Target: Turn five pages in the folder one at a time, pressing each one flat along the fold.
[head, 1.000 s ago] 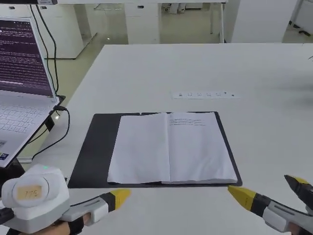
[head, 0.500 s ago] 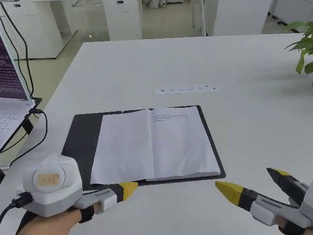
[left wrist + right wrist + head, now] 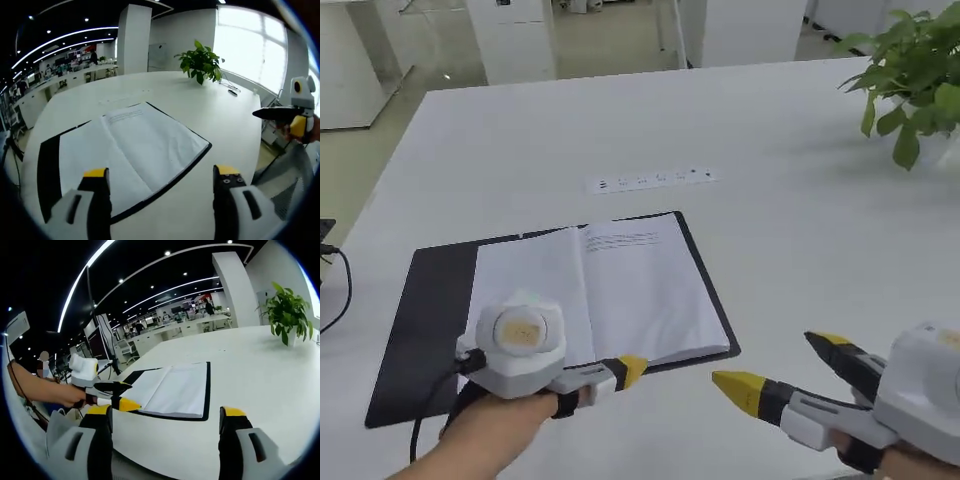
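The folder (image 3: 560, 270) lies open and flat on the white table (image 3: 790, 210), black cover down, near the person and left of centre. The left gripper (image 3: 630, 370) hovers over its near edge, jaws spread and empty. The right gripper (image 3: 768, 362) hangs just off the near right corner, likewise agape with nothing in it. The right-hand page (image 3: 655, 290) looks thin, light and limp, likely to buckle or crease, and sheets may cling together. The best hold is probably its free right edge near the corner, pinching one sheet only, then pressing along the fold (image 3: 590, 290).
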Available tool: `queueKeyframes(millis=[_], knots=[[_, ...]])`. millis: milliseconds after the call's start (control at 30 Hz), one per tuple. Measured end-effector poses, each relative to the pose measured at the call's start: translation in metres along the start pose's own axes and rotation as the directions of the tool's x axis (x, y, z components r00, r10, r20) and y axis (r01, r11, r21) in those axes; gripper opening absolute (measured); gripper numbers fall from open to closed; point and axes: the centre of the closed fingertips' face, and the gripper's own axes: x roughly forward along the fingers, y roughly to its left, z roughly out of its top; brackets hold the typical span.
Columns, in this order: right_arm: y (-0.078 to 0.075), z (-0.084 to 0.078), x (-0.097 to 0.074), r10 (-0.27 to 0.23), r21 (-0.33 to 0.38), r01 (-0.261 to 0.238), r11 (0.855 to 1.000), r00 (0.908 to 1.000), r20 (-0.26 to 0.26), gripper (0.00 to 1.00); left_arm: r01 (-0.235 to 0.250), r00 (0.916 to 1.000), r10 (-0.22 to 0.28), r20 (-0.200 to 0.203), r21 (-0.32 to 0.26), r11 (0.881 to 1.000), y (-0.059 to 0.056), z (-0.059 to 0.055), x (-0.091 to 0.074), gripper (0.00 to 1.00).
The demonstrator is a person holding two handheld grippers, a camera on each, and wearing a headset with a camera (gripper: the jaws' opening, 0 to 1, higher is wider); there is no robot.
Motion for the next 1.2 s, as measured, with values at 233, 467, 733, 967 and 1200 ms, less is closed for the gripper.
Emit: queueKeyframes(millis=[233, 467, 733, 967, 1200], knots=[[0.001, -0.004, 0.003, -0.002, 0.009, 0.002, 1.000, 1.0000, -0.009, 0.85, 0.050, 0.9987, -0.050, -0.006, 0.039, 0.998, -0.027, 0.006, 0.046, 0.77], [-0.001, -0.003, 0.006, -0.007, 0.024, 0.007, 1.000, 1.0000, -0.005, 0.83, 0.044, 0.9988, -0.043, -0.024, 0.029, 0.999, -0.033, 0.004, 0.076, 0.69], [-0.003, -0.003, 0.007, -0.013, 0.028, 0.013, 1.000, 0.9999, -0.007, 0.82, -0.003, 0.9992, 0.006, -0.039, 0.060, 0.998, -0.028, 0.001, 0.099, 0.58], [-0.005, -0.005, 0.008, -0.016, 0.044, 0.017, 0.999, 0.9997, -0.019, 0.81, -0.032, 0.9969, 0.040, -0.068, 0.116, 0.993, -0.024, -0.012, 0.103, 0.43], [-0.005, -0.006, 0.008, -0.015, 0.045, 0.016, 0.999, 0.9996, -0.025, 0.80, -0.022, 0.9995, 0.025, -0.018, 0.139, 0.990, -0.024, -0.013, 0.103, 0.32]])
